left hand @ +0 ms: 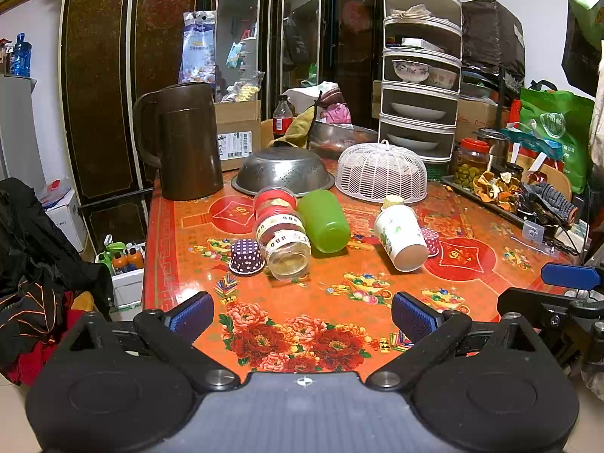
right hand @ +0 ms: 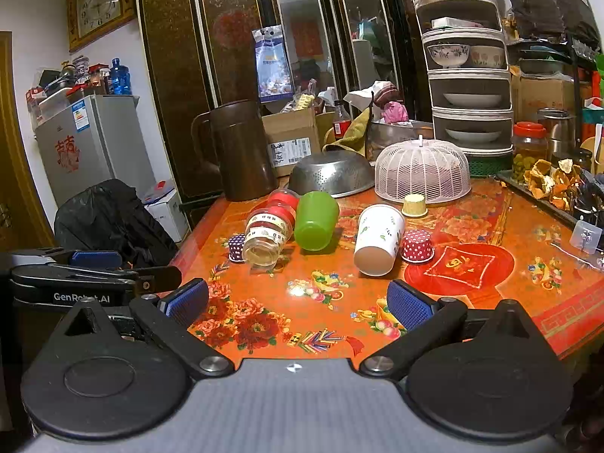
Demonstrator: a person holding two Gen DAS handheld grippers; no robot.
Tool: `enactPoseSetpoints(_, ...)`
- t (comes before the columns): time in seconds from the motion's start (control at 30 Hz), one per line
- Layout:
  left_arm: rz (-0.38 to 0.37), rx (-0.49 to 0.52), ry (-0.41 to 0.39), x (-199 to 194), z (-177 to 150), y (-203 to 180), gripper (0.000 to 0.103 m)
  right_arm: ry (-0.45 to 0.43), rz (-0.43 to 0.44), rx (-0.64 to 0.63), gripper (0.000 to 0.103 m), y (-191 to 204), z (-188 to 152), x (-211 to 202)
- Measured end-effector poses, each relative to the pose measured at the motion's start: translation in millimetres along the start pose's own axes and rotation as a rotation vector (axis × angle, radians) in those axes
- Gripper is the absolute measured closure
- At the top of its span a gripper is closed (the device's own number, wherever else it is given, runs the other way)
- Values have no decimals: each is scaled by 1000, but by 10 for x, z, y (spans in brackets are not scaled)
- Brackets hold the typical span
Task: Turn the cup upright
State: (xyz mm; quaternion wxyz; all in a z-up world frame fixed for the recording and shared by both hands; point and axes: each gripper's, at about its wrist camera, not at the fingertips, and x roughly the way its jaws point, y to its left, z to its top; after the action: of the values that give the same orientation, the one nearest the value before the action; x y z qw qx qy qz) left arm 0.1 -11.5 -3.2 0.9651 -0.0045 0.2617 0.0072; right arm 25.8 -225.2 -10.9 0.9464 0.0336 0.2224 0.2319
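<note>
A green plastic cup (left hand: pixel 324 221) lies on its side mid-table, its base toward me; it also shows in the right wrist view (right hand: pixel 316 220). A white paper cup (left hand: pixel 401 237) with green print lies on its side to its right, base toward me, and shows in the right wrist view (right hand: pixel 377 239). A glass jar (left hand: pixel 281 236) with a red lid lies tipped to the left of the green cup (right hand: pixel 268 228). My left gripper (left hand: pixel 302 315) is open and empty over the table's near edge. My right gripper (right hand: pixel 298 304) is open and empty, short of the cups.
Small dotted cupcake cups stand upside down: purple (left hand: pixel 246 257), red (right hand: pixel 417 245). Behind are a brown jug (left hand: pixel 187 143), an inverted steel colander (left hand: pixel 284 171), a white mesh food cover (left hand: pixel 381 171) and a tiered dish rack (left hand: pixel 421 71). A tray of dried peels (left hand: pixel 494 188) sits right.
</note>
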Motion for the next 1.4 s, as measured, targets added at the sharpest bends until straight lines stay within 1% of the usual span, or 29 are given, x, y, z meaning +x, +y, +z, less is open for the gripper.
enactPoseSetpoints(0.63,-1,-6,14,23,-42,-20,2,7,3,4,1,-3,-40,13)
enactPoseSetpoints(0.77,-5,-10,22,91,-43,-9,2,12,3,6,1,-26,-45,36)
enactPoseSetpoints(0.87,-20,-31,7,168,-52,26,2,15,-10,6,1,-61,-40,67)
enactPoseSetpoints(0.93,-32,-40,14,245,-5,58,0,29,-11,7,1,-93,-55,119)
enactPoseSetpoints(1.07,-48,-22,64,496,262,91,0,51,-5,25,1,-210,-90,246)
enactPoseSetpoints(1.17,-50,-30,135,855,633,166,0,54,6,51,1,-360,-69,331)
enactPoseSetpoints(1.23,-50,-57,182,1199,933,263,0,53,15,63,1,-438,-46,367)
enactPoseSetpoints(1.27,-41,-56,204,1364,1040,293,0,51,22,65,1,-475,-30,394)
enactPoseSetpoints(1.3,-16,-52,225,1566,1166,324,0,50,27,67,1,-509,-19,413)
enactPoseSetpoints(1.33,11,-41,239,1728,1244,343,0,50,30,68,1,-533,-9,427)
enactPoseSetpoints(1.4,46,-20,303,2088,1349,381,2,50,39,69,1,-592,10,450)
